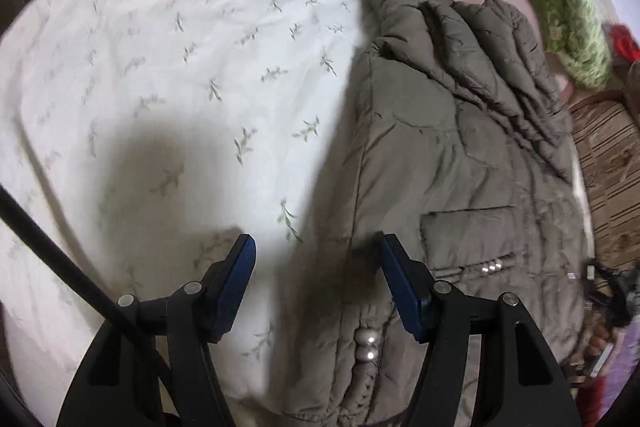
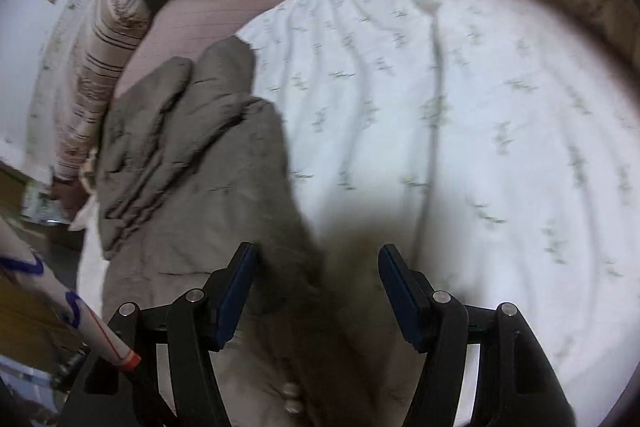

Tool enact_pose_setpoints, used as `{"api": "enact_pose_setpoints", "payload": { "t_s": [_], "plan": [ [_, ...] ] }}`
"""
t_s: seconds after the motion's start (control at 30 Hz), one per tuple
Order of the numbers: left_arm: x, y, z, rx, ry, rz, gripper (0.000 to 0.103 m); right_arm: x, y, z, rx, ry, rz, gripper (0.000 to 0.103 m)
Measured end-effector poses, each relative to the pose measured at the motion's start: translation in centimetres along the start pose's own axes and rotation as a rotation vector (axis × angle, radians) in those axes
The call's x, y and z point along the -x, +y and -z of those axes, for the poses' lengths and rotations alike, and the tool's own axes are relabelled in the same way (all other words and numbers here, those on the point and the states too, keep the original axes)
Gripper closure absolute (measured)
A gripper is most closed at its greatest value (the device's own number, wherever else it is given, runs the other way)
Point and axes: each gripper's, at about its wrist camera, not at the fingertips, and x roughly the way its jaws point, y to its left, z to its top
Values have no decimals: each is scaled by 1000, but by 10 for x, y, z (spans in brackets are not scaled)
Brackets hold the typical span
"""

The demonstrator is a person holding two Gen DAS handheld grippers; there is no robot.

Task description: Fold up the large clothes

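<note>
Left gripper fingers apart, empty, over quilted sheet beside grey puffer jacket lying partly folded on bed. Right gripper fingers apart, empty, over jacket's edge. Between folds, likely; next needs pinching an edge.

Soft indoor light from above leaves the white bedspread bright, nearly washed out in the right wrist view; dark blurry shadows pool just ahead of both cameras. Motion blur smears the print, and fisheye bending darkens every rim
</note>
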Motion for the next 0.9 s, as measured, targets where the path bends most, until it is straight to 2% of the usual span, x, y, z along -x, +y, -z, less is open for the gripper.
{"api": "enact_pose_setpoints", "payload": {
  "t_s": [0.07, 0.13, 0.2, 0.43, 0.57, 0.73, 0.8, 0.9],
  "plan": [
    [-10, 4, 0, 31, 55, 99, 40, -8, 1, 1, -7, 32, -63, 34],
    [-15, 6, 3, 68, 86, 167, 40, -24, -2, 4, -45, 89, -130, 34],
    [-15, 1, 11, 62, 103, 210, 40, -30, 2, 11, -45, 112, -153, 34],
    [7, -18, 43, -30, 95, 203, 40, -19, 15, 45, 80, 207, -196, 34],
    [20, -20, 58, -28, 68, 239, 40, -3, 1, 64, 2, 221, -317, 37],
    [29, -24, 70, -31, 26, 270, 40, 11, -13, 83, -71, 234, -423, 39],
    [25, -25, 74, -40, 23, 264, 40, 15, -13, 90, -66, 232, -429, 39],
    [17, -25, 82, -37, 45, 270, 40, 16, -11, 104, -29, 247, -392, 41]
  ]
}}
